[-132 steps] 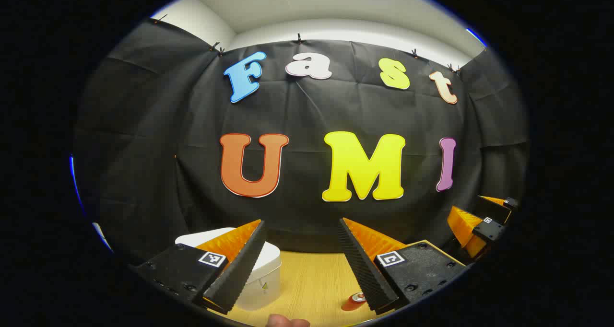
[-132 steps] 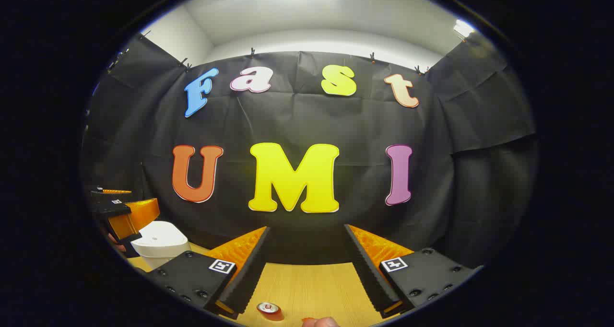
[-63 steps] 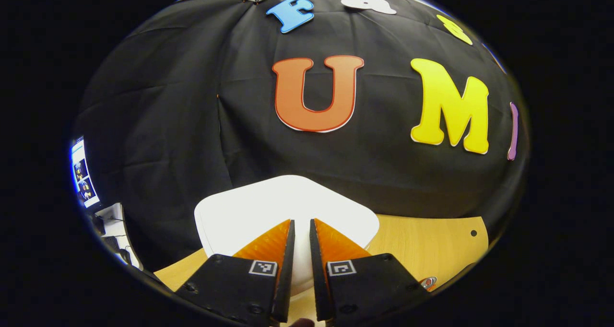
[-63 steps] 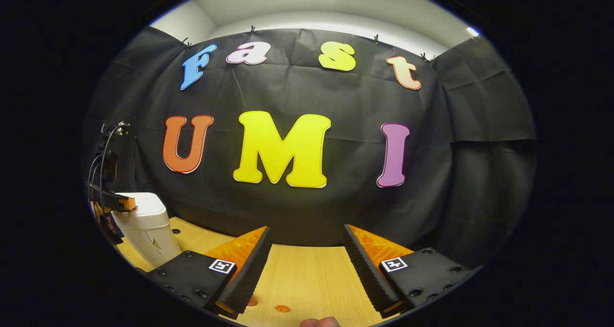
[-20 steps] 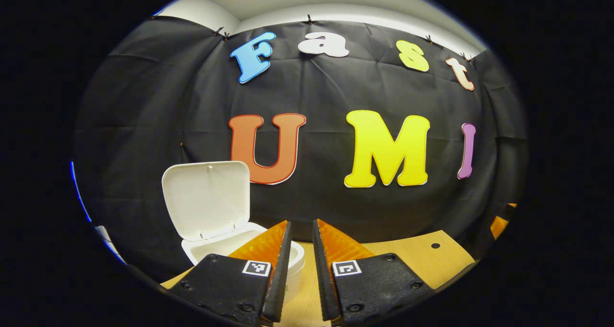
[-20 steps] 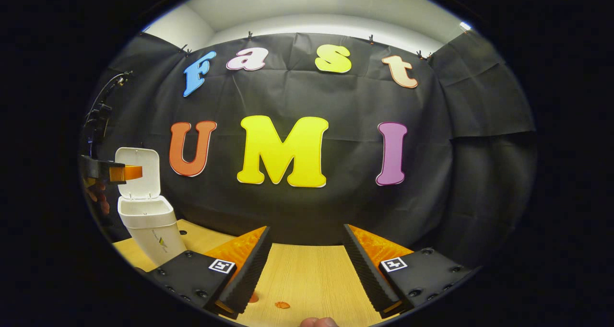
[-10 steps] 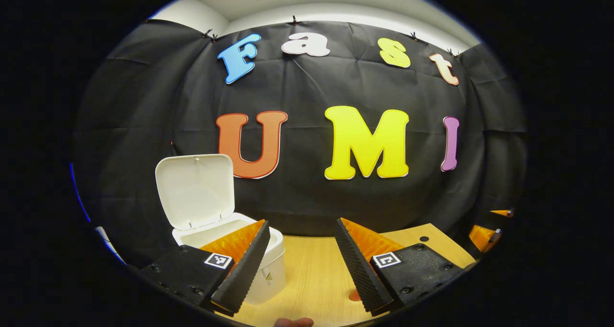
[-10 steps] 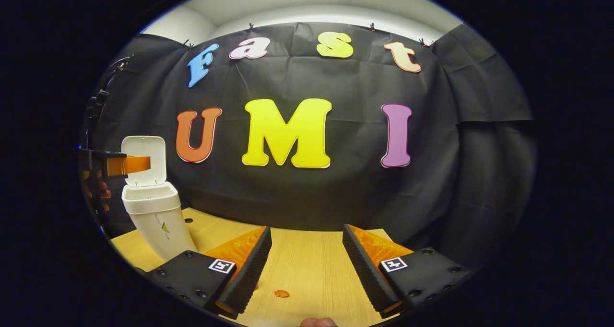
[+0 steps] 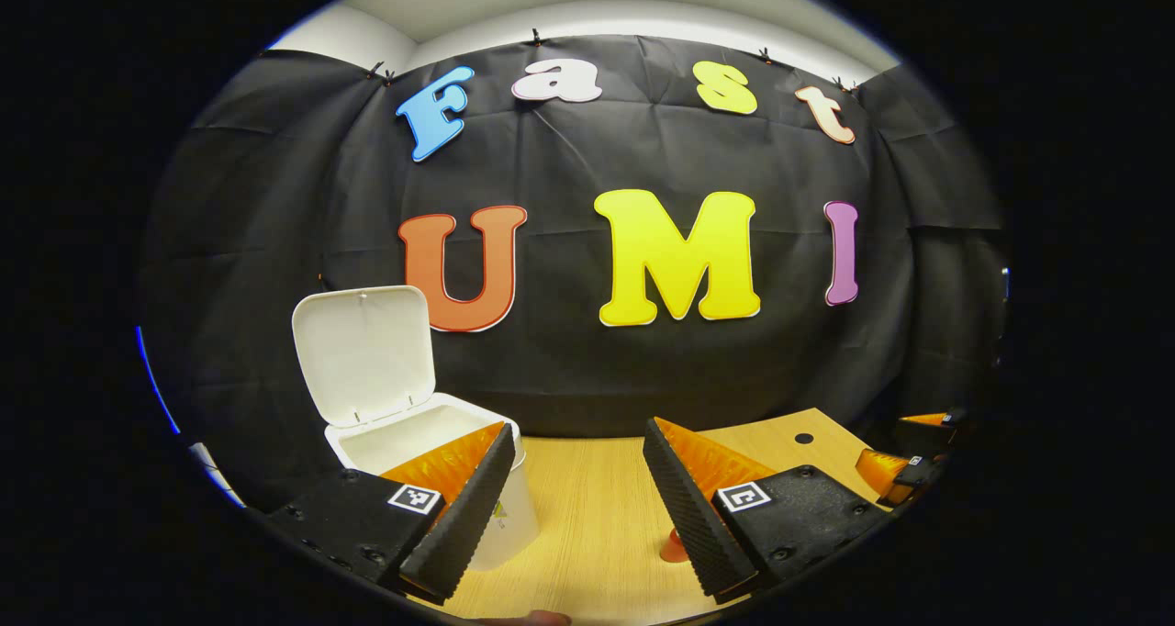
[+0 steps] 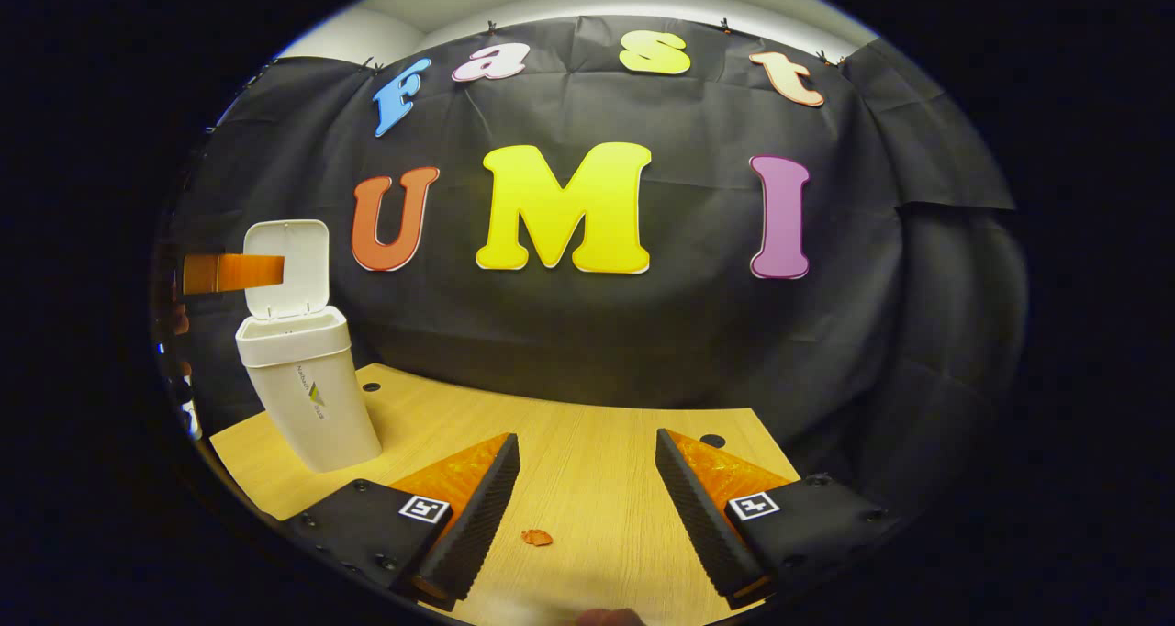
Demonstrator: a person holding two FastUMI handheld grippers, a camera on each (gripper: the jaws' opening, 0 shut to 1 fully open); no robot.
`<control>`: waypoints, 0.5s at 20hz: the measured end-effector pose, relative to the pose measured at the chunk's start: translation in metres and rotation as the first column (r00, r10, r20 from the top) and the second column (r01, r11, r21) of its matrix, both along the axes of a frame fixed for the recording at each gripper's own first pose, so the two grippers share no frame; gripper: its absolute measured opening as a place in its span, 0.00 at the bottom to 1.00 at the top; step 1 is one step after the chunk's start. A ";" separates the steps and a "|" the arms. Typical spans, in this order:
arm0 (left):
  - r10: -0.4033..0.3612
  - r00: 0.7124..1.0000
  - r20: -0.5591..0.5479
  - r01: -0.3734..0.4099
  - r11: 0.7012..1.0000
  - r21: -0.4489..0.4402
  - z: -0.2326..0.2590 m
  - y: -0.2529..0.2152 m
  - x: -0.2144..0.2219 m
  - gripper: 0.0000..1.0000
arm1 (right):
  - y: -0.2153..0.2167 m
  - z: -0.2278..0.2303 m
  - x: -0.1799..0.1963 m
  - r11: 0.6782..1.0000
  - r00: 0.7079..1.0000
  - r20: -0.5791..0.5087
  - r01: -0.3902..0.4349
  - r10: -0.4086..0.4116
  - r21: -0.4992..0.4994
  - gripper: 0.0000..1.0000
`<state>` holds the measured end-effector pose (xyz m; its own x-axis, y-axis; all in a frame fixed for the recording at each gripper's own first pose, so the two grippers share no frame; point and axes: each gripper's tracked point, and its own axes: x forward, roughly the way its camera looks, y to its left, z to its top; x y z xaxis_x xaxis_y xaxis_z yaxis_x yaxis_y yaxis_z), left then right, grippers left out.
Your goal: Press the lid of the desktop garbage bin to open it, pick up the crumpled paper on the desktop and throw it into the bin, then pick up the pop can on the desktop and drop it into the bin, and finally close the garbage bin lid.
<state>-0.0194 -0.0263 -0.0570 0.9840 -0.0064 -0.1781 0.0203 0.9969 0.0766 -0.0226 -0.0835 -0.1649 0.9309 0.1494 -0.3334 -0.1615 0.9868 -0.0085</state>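
The white desktop bin (image 9: 509,516) stands at the left of the wooden table (image 9: 587,507) with its lid (image 9: 360,355) flipped up and the inside bare. My left gripper (image 9: 574,507) is open, raised just right of the bin, nothing between its fingers. A small orange-red shape (image 9: 673,549), perhaps the pop can, peeks from behind its right finger. In the right gripper view the bin (image 10: 312,406) and upright lid (image 10: 288,268) sit far left, with the left gripper (image 10: 234,273) level with the lid. My right gripper (image 10: 587,502) hangs open over the table.
A small orange scrap (image 10: 537,537) lies on the wood between the right gripper's fingers. Cable holes (image 10: 711,441) dot the table (image 10: 569,442) near the back wall. The right gripper (image 9: 904,470) shows at the far right edge of the left gripper view.
The left gripper went from shut to open and drifted right of the bin. The bin lid stays up. The right gripper tipped downward, showing more table.
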 end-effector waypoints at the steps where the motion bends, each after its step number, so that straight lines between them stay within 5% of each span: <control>1: 0.009 1.000 -0.015 -0.008 1.000 0.004 -0.004 0.000 -0.003 0.93 | 0.001 -0.010 -0.001 1.000 1.000 -0.016 -0.015 0.015 -0.002 0.94; 10: 0.071 0.995 -0.073 -0.070 0.997 0.023 -0.018 0.008 -0.025 0.94 | 0.017 -0.097 -0.005 0.991 0.976 -0.176 -0.135 0.129 -0.025 0.94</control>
